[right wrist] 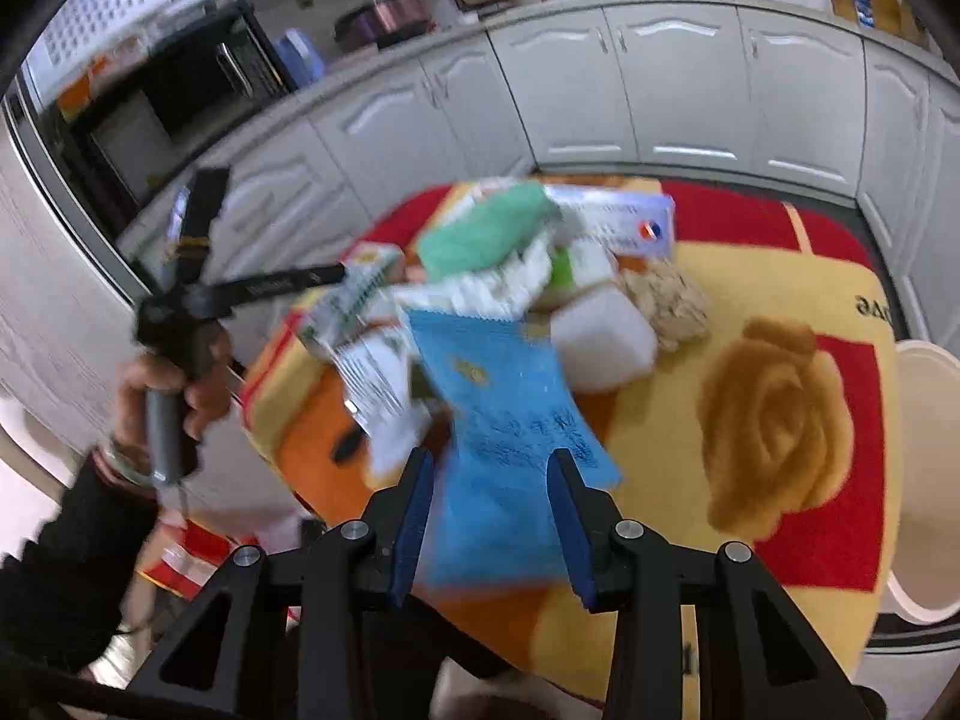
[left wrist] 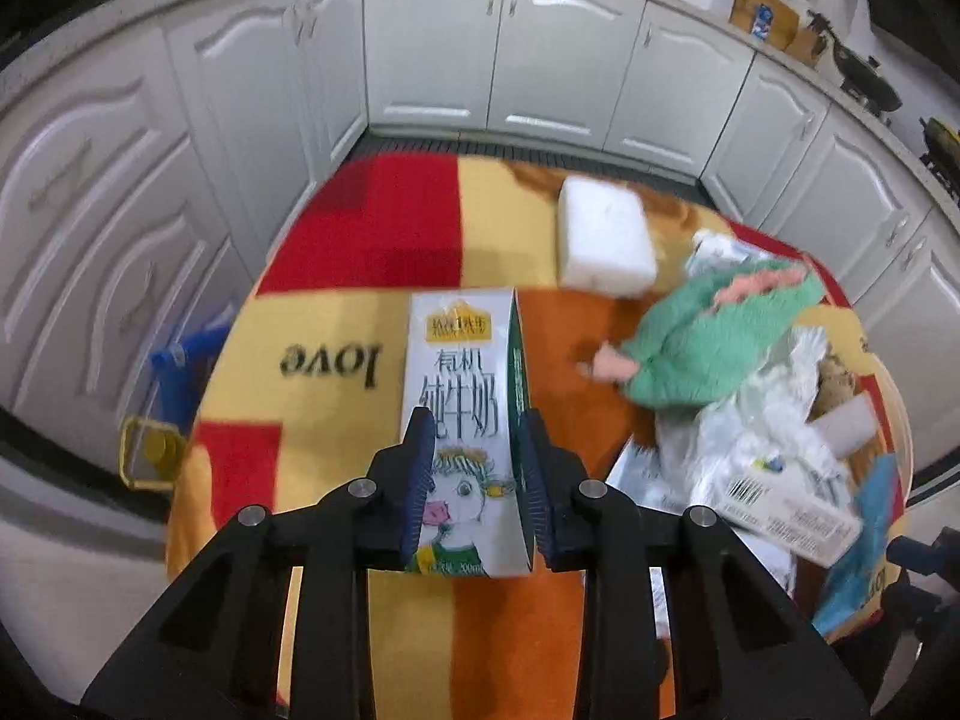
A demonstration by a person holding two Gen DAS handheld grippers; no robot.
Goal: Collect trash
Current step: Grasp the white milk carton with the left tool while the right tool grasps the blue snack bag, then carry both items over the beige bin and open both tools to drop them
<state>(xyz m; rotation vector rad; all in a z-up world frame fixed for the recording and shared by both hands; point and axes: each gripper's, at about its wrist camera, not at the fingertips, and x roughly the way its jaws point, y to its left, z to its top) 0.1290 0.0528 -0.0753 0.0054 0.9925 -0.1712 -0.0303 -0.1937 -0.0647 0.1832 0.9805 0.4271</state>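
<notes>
Blue-padded fingers of the left gripper (left wrist: 475,483) pinch a white milk carton (left wrist: 459,414) by its sides. Its front shows Chinese characters reading 有机 纯牛奶 and a cartoon face. Its long axis runs straight away from the camera, above a blanket (left wrist: 336,324) printed "love". Right gripper (right wrist: 492,516) fingers stand spread around a blurred blue packet (right wrist: 510,420); contact is unclear.

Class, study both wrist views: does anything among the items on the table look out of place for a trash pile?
Yes: a green knitted sock lies among the wrappers, and it is clothing, not packaging. The milk carton is clamped in the left hand-held gripper.
</notes>
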